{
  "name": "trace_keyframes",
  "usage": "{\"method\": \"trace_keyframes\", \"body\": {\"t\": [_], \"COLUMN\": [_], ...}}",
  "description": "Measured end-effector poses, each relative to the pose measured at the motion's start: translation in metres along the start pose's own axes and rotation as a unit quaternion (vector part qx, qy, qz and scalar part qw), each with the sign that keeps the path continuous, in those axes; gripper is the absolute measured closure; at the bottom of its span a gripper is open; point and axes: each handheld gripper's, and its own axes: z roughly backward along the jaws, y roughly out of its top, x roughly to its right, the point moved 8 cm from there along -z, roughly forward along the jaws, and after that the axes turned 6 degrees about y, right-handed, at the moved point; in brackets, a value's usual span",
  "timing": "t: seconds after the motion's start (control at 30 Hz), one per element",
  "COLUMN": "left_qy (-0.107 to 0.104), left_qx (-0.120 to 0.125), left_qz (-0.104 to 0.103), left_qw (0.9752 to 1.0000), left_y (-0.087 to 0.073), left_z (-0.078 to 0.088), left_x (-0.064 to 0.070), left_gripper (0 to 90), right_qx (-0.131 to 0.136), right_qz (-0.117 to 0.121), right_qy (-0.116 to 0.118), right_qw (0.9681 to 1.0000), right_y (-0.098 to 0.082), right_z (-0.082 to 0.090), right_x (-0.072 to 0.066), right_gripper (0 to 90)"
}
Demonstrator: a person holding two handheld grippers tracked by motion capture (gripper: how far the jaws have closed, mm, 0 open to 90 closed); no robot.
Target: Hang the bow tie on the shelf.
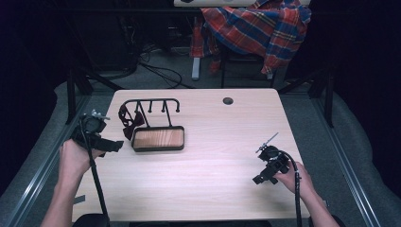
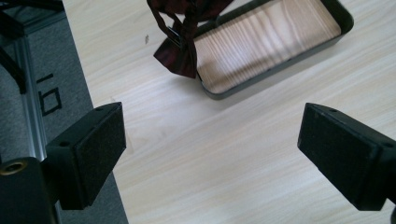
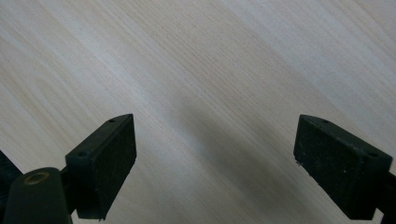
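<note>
While a person's left hand holds the left gripper over the table's near-left edge, its jaws stand wide apart with nothing between them, as the left gripper view confirms. Just to its right, a dark red bow tie hangs from a black hook rack that rises from a dark tray with a wood-grain floor; seen from the left gripper, the bow tie dangles just beside the tray's corner, clear of the pale wooden table. Farther back, past the table's far edge, a plaid shirt in red and blue drapes over a chair. At the near right, the right hand holds the right gripper low over bare tabletop, well apart from the tray; its jaws are likewise spread and empty, with only wood grain between them.
</note>
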Motion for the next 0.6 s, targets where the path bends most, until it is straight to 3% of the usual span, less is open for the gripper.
{"method": "trace_keyframes", "body": {"t": [0.3,0.6], "left_qy": [-0.011,-0.019], "left_qx": [-0.021,-0.017], "left_qz": [-0.007,-0.008], "left_qw": [0.9997,0.9996], "left_y": [-0.031,-0.054], "left_z": [-0.007,-0.014], "left_x": [0.019,0.035], "left_gripper": [7.5,6.9], "right_qx": [-0.004,-0.002], "right_qz": [-0.002,-0.009], "right_qy": [-0.006,-0.001], "right_qw": [1.0000,1.0000], "right_y": [0.000,0.000], "right_z": [0.001,0.001], "right_x": [0.002,0.002], "right_gripper": [12.9,12.8]}}
